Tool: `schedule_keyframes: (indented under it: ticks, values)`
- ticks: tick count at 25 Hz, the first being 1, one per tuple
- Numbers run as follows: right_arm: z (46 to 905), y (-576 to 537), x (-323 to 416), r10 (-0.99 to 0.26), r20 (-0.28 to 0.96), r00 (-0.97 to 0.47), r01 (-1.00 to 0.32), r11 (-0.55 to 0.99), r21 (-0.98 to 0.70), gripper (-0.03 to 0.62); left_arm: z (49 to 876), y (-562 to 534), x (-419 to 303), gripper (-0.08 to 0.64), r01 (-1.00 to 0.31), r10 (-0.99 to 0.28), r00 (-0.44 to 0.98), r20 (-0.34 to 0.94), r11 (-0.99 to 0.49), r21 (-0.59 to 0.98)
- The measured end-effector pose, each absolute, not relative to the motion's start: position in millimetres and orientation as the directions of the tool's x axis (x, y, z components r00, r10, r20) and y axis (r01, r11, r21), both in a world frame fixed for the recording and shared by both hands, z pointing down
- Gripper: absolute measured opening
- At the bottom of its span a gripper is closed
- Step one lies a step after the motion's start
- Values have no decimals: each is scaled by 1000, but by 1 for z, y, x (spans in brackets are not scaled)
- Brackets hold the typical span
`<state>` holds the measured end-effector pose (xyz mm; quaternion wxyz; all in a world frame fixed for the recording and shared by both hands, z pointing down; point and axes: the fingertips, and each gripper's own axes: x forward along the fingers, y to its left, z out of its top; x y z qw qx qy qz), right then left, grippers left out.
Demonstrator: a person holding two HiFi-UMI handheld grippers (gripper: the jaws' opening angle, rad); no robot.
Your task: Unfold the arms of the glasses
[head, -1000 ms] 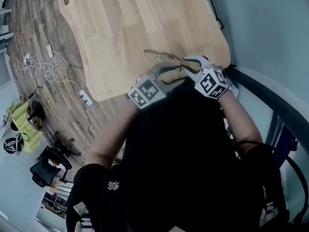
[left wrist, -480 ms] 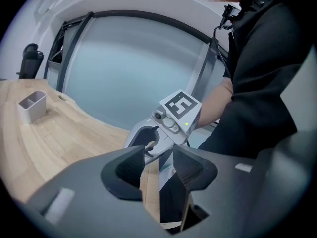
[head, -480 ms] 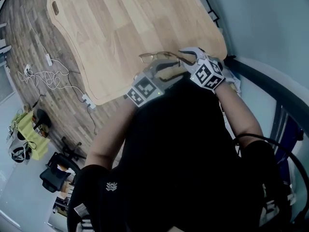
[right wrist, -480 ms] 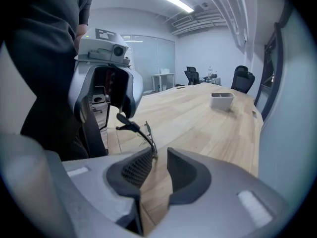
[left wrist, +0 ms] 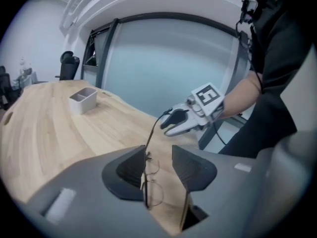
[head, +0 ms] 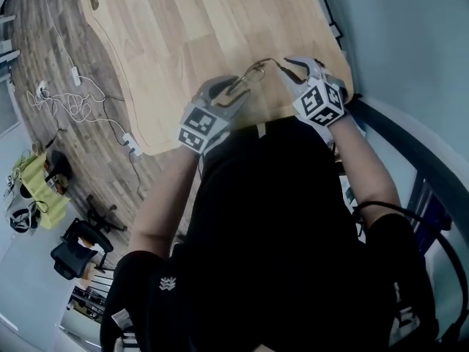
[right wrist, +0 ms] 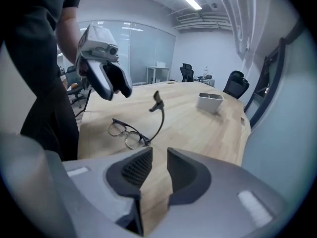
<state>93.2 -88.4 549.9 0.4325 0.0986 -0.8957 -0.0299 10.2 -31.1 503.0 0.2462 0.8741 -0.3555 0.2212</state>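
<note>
Thin-rimmed glasses [head: 250, 73] lie near the close edge of the wooden table [head: 183, 28]. One arm [right wrist: 158, 114] sticks up from the hinge; the other I cannot make out. My left gripper [head: 227, 88] hangs just left of the glasses. In the left gripper view its jaws [left wrist: 158, 168] are closing, with the frame [left wrist: 150, 180] showing in the gap by the left pad and apart from the right pad. To the right of the glasses, my right gripper [head: 284, 64] has a narrow gap between its jaws [right wrist: 159, 165] with only table showing; the raised arm's tip stands ahead of it.
A small white box [right wrist: 210, 102] stands farther along the table. Office chairs [right wrist: 235, 86] and a glass wall are beyond it. Cables and a power strip [head: 69, 105] lie on the wood floor left of the table. The table's curved edge runs just under both grippers.
Both grippers have moved farther over the table. The left one has swung out to the left side of the glasses. The glasses' arm now points up towards the right gripper.
</note>
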Motion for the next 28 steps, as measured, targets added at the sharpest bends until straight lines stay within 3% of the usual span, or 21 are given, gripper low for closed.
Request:
schedule_keyframes:
  ticks: [3,7,11,14,16,23,25,28]
  values:
    - [550,-62,99,-142,746,-650,-150,987,56,84,536,-47,-1,175,-794,-510,537,672,-575,198]
    - [559,-31,97,-82,719,-691,-133,991,-15,83,576,-44,-1,124,-783,-441,517,734,-589,198]
    - [546,-34,96,-136,682,-718,-181,983,5,83,598,-33,3,111,-768,-362,506,783,-603,217]
    - [538,-41,96,-164,666,-728,-199,980,24,83,603,-35,4,40,-779,-347,495,796,-582,231]
    - [536,-44,92,-163,652,-740,-216,976,-2,83,602,-36,7,37,-774,-339,502,796,-587,238]
    - [548,-53,72,-104,576,-810,-331,893,-304,88,587,-27,10,35,-751,-364,525,770,-624,217]
    - [551,-51,67,-73,562,-824,-322,876,-359,218,580,-22,12,35,-735,-367,544,754,-641,218]
    - [550,-41,56,-4,535,-845,-266,871,-413,244,572,-13,12,35,-717,-375,559,740,-667,204]
